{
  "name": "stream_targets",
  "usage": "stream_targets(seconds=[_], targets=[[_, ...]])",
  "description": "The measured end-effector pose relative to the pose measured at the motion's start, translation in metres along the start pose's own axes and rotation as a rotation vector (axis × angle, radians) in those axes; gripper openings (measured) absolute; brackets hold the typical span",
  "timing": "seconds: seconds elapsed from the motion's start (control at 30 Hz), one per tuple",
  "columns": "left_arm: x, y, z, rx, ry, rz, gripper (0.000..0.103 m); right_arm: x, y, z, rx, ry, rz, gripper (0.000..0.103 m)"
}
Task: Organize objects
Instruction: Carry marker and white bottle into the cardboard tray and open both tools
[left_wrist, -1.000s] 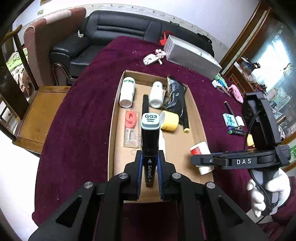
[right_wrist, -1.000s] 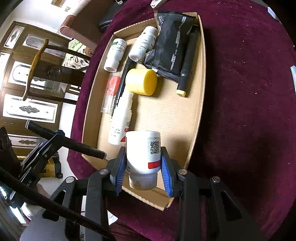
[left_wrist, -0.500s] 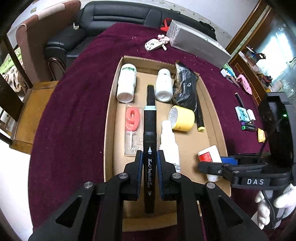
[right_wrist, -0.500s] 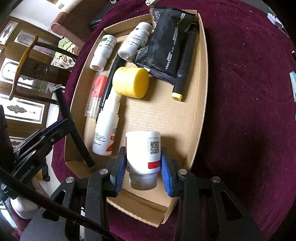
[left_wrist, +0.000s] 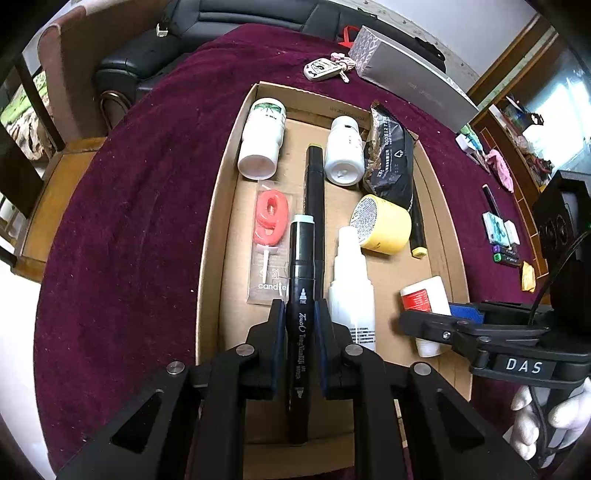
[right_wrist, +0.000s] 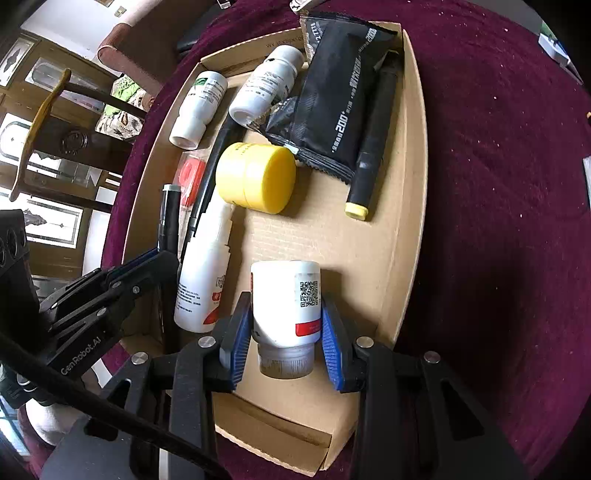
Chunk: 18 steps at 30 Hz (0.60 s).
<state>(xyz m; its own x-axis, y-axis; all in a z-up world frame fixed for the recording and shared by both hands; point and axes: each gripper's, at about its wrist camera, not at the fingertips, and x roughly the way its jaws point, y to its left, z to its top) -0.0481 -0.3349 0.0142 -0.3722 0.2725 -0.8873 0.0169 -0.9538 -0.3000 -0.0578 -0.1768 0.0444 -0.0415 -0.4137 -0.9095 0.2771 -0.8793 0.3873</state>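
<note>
A shallow cardboard tray (left_wrist: 210, 229) (right_wrist: 410, 229) lies on the maroon cloth. My left gripper (left_wrist: 299, 310) is shut on a black grey-capped marker (left_wrist: 301, 280), held low over the tray's near left part, beside a white spray bottle (left_wrist: 351, 284). My right gripper (right_wrist: 284, 317) holds a white bottle with a red label band (right_wrist: 286, 295) low in the tray's near right part; the blue pads stand slightly off its sides. That bottle also shows in the left wrist view (left_wrist: 421, 299).
In the tray: two white bottles (left_wrist: 264, 136) (left_wrist: 345, 151), a second black marker (left_wrist: 314, 184), a red "9" candle pack (left_wrist: 271, 221), a yellow jar (right_wrist: 258, 177), a black pouch (right_wrist: 340, 92), a yellow-tipped marker (right_wrist: 369, 162). A grey box (left_wrist: 410, 66), keys (left_wrist: 325, 68), small items lie outside.
My left gripper lowered the marker from upright to flat, down into the tray. My right gripper carried the white bottle forward into the tray, and its pads have eased slightly apart.
</note>
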Motion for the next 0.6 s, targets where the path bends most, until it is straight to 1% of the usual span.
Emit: stream_targets(seconds=[0.03, 0.07, 0.1, 0.13, 0.2, 0.23, 0.27, 0.3, 0.43, 0.53, 0.57, 0.6], targets=[[0.0, 0.001, 0.0, -0.007, 0.001, -0.002, 0.026, 0.0, 0.0, 0.0, -0.003, -0.002, -0.002, 0.033], [0.0, 0.001, 0.0, -0.014, 0.0, -0.004, 0.033, 0.0, 0.0, 0.0, -0.004, -0.004, -0.003, 0.033], [-0.001, 0.002, 0.0, -0.021, -0.002, -0.011, 0.044, -0.001, 0.0, 0.0, -0.003, -0.007, -0.004, 0.033], [-0.001, 0.002, 0.0, -0.027, -0.004, -0.022, 0.048, -0.001, 0.0, 0.0, -0.002, -0.008, -0.003, 0.033], [-0.005, 0.003, 0.001, -0.046, -0.013, -0.044, 0.05, -0.001, -0.001, -0.001, -0.002, -0.008, 0.004, 0.036], [-0.006, 0.004, 0.001, -0.056, -0.017, -0.054, 0.053, -0.001, -0.001, 0.0, -0.005, -0.008, -0.001, 0.037], [-0.008, 0.005, 0.001, -0.064, -0.021, -0.064, 0.054, -0.002, -0.001, 0.0, -0.009, -0.009, -0.008, 0.042], [-0.01, 0.005, 0.001, -0.076, -0.029, -0.08, 0.054, -0.001, 0.002, 0.002, -0.015, -0.013, -0.019, 0.046], [-0.027, 0.006, 0.002, -0.109, -0.072, -0.132, 0.054, -0.016, -0.002, 0.004, -0.017, -0.055, -0.03, 0.047], [-0.04, 0.002, 0.003, -0.128, -0.103, -0.154, 0.055, -0.033, -0.01, 0.001, -0.005, -0.092, -0.028, 0.053], [-0.044, 0.0, 0.003, -0.136, -0.109, -0.164, 0.055, -0.038, -0.014, -0.001, 0.005, -0.1, -0.023, 0.054], [-0.048, -0.003, 0.004, -0.144, -0.114, -0.184, 0.055, -0.043, -0.019, -0.003, 0.018, -0.108, 0.006, 0.054]])
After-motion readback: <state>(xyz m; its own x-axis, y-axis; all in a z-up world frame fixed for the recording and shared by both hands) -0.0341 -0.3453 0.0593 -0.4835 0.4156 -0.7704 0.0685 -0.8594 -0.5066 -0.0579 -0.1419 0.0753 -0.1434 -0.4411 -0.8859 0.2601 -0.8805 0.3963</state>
